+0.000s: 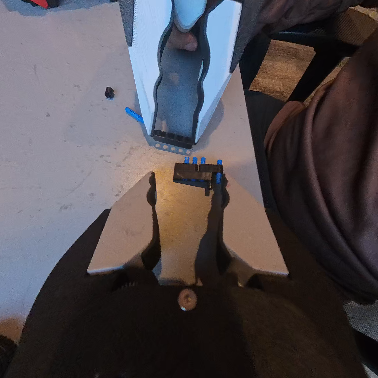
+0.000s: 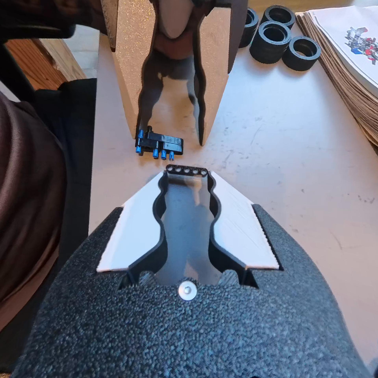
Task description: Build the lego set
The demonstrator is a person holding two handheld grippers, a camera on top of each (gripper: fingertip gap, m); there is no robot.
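A small black assembly (image 1: 196, 173) with several blue pins pointing up lies on the pale table (image 1: 61, 163). My left gripper (image 1: 188, 178) is open wide around it, and the assembly touches only its right finger (image 1: 219, 194). My right gripper (image 1: 173, 137), with white fingers, reaches in from the far side, shut on a black beam (image 1: 172, 141) with a row of holes. The beam hangs just above the table, a short gap from the pins. In the right wrist view the beam (image 2: 186, 170) sits across my right gripper's (image 2: 187, 173) tips, facing the assembly (image 2: 159, 145) and the left gripper (image 2: 169, 138).
A loose blue pin (image 1: 134, 114) and a small black bush (image 1: 109, 92) lie to the left of the white fingers. Several black tyres (image 2: 274, 34) and a stack of paper with a printed picture (image 2: 347, 45) lie past the assembly. The table edge (image 1: 251, 143) and a person's dark clothing are close by. The small black bush (image 1: 109, 92) sits 6 cm or so from the ends of my right fingers.
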